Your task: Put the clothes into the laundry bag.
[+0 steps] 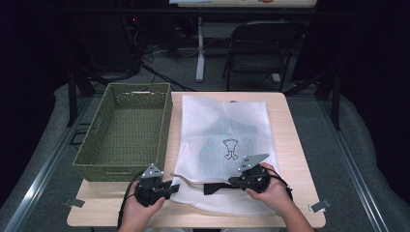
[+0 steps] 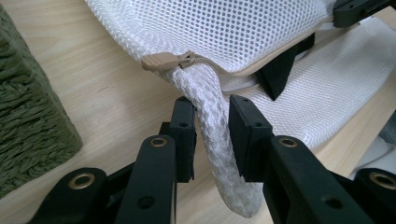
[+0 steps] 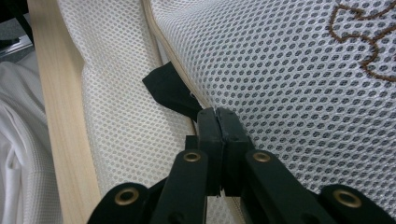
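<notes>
Mesh laundry bag (image 1: 225, 145) lies flat on the table (image 1: 295, 159), something dark inside it — perhaps clothing. Beside it the green woven basket (image 1: 126, 130) holds nothing. The left gripper (image 2: 210, 135) has parted jaws either side of the bag's twisted corner, just below the tan zipper pull (image 2: 168, 60). The right gripper (image 3: 218, 126) is clenched on the bag's zipper edge — its view shows the brown embroidery (image 3: 369, 42) close up.

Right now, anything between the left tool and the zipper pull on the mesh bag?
Nothing visible. The left tool is open, its jaws either side of a white mesh fold hanging just below the tan zipper pull. The right tool is shut on the mesh bag edge farther along the zipper.
</notes>
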`<state>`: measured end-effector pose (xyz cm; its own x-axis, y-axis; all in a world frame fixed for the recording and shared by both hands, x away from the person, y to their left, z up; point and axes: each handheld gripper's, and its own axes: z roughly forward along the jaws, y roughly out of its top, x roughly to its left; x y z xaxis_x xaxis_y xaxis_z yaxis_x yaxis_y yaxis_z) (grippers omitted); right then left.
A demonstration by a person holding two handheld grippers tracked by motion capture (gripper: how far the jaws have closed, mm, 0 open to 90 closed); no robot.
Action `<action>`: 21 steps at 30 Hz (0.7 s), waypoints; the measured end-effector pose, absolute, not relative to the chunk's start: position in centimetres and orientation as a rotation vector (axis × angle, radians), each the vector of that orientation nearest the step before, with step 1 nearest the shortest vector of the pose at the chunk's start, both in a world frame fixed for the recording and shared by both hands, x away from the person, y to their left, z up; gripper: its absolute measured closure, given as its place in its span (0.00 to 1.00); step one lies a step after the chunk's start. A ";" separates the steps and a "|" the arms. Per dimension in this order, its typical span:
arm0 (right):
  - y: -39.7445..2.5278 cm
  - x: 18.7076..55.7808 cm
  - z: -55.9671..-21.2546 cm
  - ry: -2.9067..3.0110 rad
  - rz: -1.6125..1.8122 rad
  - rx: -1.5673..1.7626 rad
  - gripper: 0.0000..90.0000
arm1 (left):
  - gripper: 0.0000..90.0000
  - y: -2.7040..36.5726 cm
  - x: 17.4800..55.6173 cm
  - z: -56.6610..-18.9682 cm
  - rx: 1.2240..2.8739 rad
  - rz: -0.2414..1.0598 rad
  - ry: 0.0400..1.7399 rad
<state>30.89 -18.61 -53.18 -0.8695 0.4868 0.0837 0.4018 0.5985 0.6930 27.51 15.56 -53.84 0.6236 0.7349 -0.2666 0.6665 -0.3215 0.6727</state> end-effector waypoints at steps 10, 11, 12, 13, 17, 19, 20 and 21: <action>-18.6 30.9 -53.3 2.700 1.125 0.755 1.00 | 0.80 15.6 28.0 -54.0 2.054 0.109 1.111; -18.6 30.9 -53.3 2.699 1.126 0.756 1.00 | 0.83 15.6 28.0 -53.9 2.054 0.107 1.111; -18.6 30.8 -53.3 2.696 1.128 0.760 1.00 | 0.86 15.6 28.0 -53.9 2.057 0.104 1.108; -18.6 30.8 -53.3 2.695 1.129 0.758 1.00 | 0.88 15.5 28.0 -53.9 2.050 0.105 1.111; -18.6 30.7 -53.2 2.688 1.131 0.759 0.98 | 0.92 15.4 27.9 -53.9 2.053 0.118 1.095; -18.6 30.7 -53.1 2.685 1.134 0.759 0.98 | 0.92 15.4 27.9 -53.8 2.051 0.111 1.095; -18.5 30.7 -53.1 2.684 1.137 0.756 0.97 | 0.92 15.4 27.9 -53.8 2.052 0.109 1.094; -18.5 30.6 -53.0 2.684 1.140 0.756 0.97 | 0.92 15.4 27.8 -53.8 2.051 0.110 1.095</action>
<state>30.62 -18.55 -53.04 -0.8663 0.4939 0.0745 0.3967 0.5896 0.7036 27.84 15.39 -53.85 0.6233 0.7335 -0.2713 0.6645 -0.3138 0.6782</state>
